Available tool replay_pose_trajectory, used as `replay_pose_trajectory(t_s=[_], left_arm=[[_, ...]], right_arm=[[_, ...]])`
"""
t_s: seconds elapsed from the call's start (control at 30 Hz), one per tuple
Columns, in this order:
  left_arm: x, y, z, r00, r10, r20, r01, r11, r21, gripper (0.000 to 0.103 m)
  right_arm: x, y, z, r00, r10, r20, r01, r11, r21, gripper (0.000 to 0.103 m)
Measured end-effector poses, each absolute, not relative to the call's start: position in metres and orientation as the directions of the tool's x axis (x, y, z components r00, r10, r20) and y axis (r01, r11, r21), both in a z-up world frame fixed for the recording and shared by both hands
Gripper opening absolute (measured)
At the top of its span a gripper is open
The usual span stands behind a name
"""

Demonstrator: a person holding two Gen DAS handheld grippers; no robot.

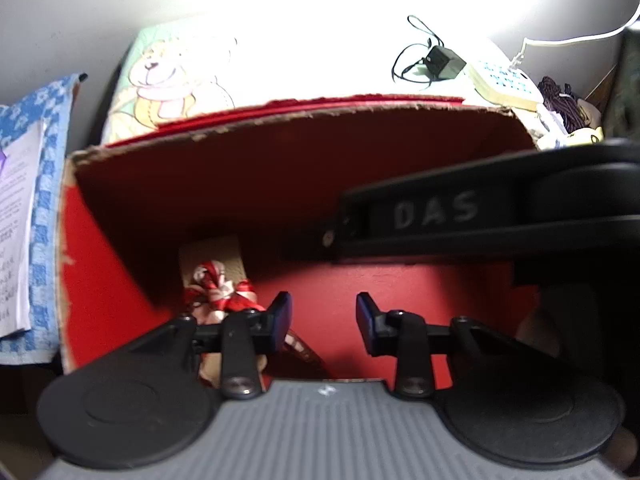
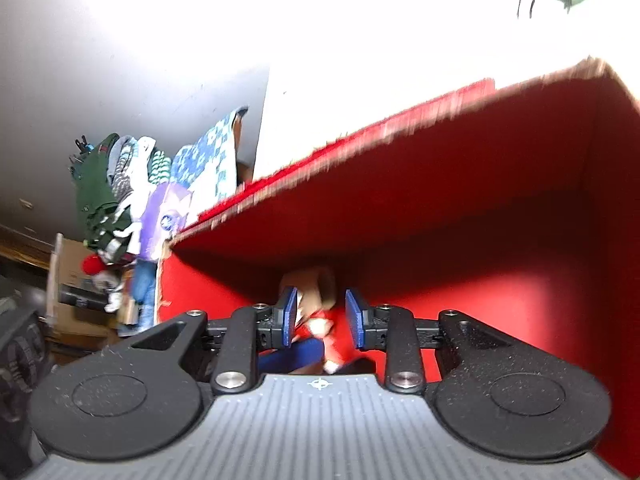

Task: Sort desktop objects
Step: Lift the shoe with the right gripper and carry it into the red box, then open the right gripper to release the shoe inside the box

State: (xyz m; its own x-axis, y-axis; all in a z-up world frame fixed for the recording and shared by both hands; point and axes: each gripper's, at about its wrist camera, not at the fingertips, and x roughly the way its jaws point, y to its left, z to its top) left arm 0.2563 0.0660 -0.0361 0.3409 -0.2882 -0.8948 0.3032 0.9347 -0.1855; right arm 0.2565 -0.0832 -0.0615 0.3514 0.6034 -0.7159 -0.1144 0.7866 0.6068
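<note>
Both claws down inside the red cardboard box (image 1: 256, 184), the landmark for everything here. Left claw (image 1: 323, 320) spread wide over the box floor, nothing between the pads, hanging just right of a red-and-white ribbon bundle (image 1: 218, 286) that lies near the box's left inner corner with a tan piece behind it. Looks like a drop-off spot: sorted items gathered against that corner, leaving the rest of the floor free.

Right claw (image 2: 321, 318) also parted, pads standing apart with a blurred red, white and tan object (image 2: 316, 312) showing in the gap. Touching the pads or lying loose below them? Cannot tell, too smeared. Most likely just let go, or about to be pinched. A blue shape (image 2: 292, 354) low under the claw, unclear what.

From the left wrist view, the other black tool body marked "DAS" (image 1: 436, 212) reaching in over the box's right side, so both tools crowding one opening: some risk of a bump.

Beyond the box's far wall, a black power adapter (image 1: 444, 63) and a white keypad device (image 1: 506, 80) on the bright worktop, still unsorted by the look of it.
</note>
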Motion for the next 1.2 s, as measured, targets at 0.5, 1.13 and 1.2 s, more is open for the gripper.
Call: replay_pose_trajectory(t_s=[0.5, 1.13, 1.2], left_arm=[[0.288, 0.073, -0.070, 0.142, -0.213, -0.967, 0.110, 0.974, -0.198, 0.044], [0.279, 0.106, -0.060, 0.251, -0.078, -0.965, -0.097, 0.990, -0.105, 0.054], [0.277, 0.107, -0.059, 0.253, -0.074, -0.965, -0.096, 0.990, -0.101, 0.054]], right_arm=[[0.258, -0.120, -0.077, 0.401, 0.575, -0.713, -0.073, 0.796, 0.601, 0.031], [0.261, -0.086, -0.068, 0.406, 0.559, -0.723, -0.048, 0.803, 0.594, 0.031], [0.262, -0.084, -0.068, 0.404, 0.560, -0.724, -0.043, 0.802, 0.596, 0.031]])
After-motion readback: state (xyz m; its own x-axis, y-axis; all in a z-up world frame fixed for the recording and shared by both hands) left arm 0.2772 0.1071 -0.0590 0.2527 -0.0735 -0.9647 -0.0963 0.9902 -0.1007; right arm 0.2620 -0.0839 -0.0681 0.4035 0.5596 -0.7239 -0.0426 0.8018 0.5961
